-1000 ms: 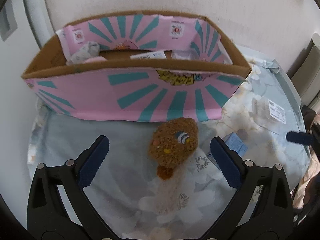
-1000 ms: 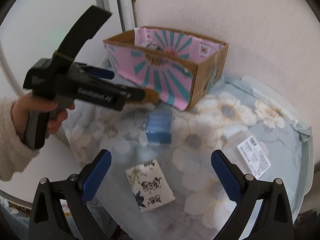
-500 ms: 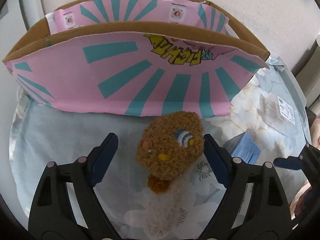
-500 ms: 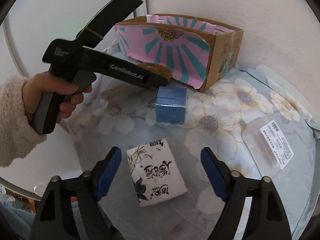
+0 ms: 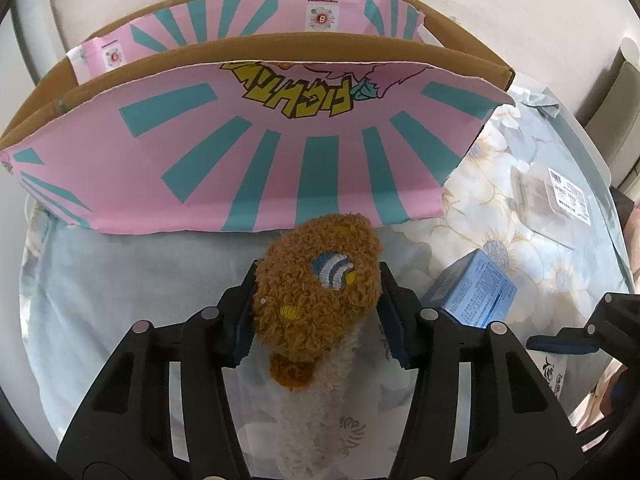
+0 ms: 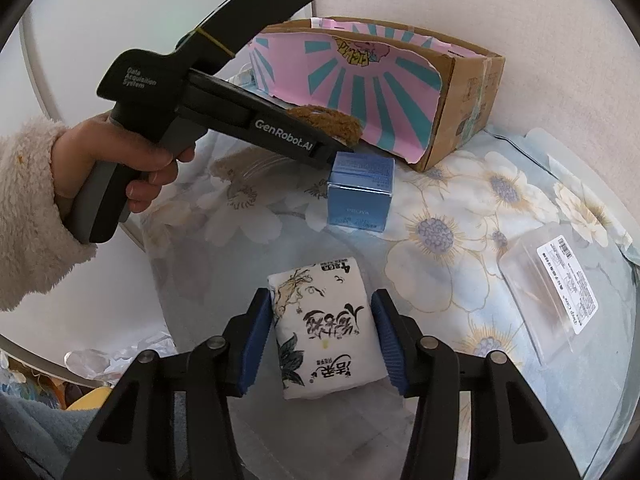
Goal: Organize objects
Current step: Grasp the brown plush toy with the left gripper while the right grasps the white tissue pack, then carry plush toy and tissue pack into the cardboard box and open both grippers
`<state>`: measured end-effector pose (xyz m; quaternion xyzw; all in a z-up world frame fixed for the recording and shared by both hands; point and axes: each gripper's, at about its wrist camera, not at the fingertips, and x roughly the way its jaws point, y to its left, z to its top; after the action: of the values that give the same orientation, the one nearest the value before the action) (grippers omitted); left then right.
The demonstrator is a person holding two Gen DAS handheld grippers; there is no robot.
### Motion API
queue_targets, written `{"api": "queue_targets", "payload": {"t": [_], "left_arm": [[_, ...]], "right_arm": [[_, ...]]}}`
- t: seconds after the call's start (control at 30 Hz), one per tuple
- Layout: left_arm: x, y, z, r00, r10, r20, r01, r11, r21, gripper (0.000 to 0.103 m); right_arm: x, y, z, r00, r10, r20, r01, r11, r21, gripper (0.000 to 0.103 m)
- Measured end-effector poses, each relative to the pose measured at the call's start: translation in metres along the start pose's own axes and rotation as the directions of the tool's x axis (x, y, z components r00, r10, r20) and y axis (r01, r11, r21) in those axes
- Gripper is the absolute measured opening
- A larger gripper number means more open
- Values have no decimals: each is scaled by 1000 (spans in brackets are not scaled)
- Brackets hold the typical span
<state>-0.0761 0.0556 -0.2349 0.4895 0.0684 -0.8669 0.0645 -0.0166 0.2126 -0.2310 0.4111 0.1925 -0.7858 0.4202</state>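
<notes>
Brown fuzzy plush toy sits between the pads of the left gripper, which are pressed in on both flanks, gripping it low on the floral tablecloth, just in front of the pink-and-teal cardboard box. Likely reason: the box is the collection bin, so the toy gets clamped close to its open top. Blue carton stands just right of that gripper, untouched. Further right, the right gripper brackets the white tissue pack lengthwise; pads look to be touching its sides, though whether they squeeze is hard to tell from this angle. Clear plastic container lies well apart at the far right, probably left for later.
</notes>
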Motion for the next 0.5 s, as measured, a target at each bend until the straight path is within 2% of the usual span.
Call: {"api": "queue_targets", "payload": {"t": [0.3,0.5], "left_arm": [[-8,8,-4,1000,-6,2,6,1000,-18,47],[-29,12,-4,1000,-9,16,10,999,-31,47]], "right_arm": [[-6,-2,2,1000,-2,-1,2,1000,23,47],[-26,-8,6,999,-19,28,18,998,56,47]]}}
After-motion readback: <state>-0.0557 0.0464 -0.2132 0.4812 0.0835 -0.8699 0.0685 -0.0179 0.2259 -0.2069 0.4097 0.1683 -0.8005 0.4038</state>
